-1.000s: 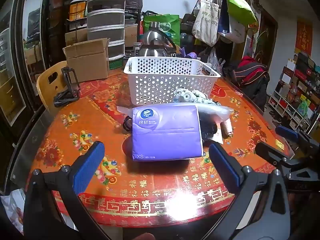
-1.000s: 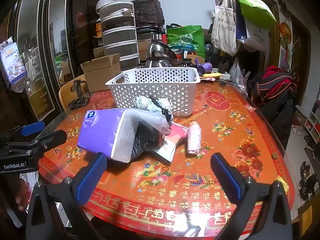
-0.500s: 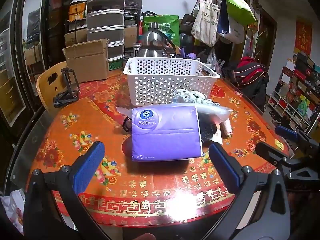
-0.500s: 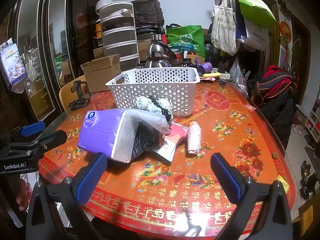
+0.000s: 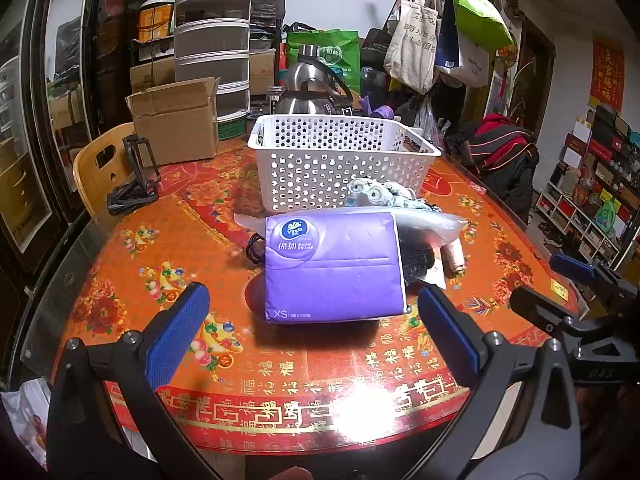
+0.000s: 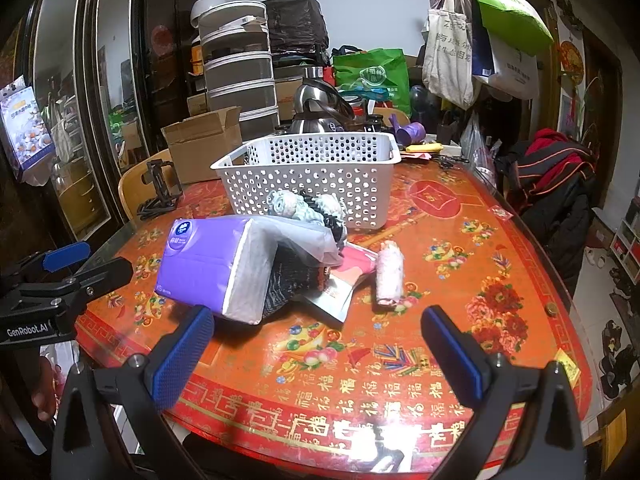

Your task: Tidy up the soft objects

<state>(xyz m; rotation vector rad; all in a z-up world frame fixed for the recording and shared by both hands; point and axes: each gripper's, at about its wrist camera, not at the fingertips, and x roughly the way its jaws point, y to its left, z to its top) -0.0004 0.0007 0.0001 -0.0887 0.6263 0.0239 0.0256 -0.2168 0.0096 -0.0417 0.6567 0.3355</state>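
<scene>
Purple tissue pack [image 5: 334,266] at centre frame in the left wrist view, tilted, propped on a dark knitted item [image 6: 294,280] and other soft things on the bench [image 5: 168,216]. Just behind it, a pale knitted bundle [image 5: 380,196] touching the front wall of the white basket [image 5: 340,160], upper centre. Right of the pack, a pink fuzzy roll [image 6: 388,274] lying apart, beside a flat pink packet [image 6: 348,276]. Left hand-held gripper [image 5: 312,326] at lower frame, blue pads wide apart, holding nothing, short of the pack. Right hand-held gripper [image 6: 318,350] likewise spread wide and bare, low in its own view. Cardboard box [image 5: 176,122] and black stand [image 5: 134,178] at upper left.
</scene>
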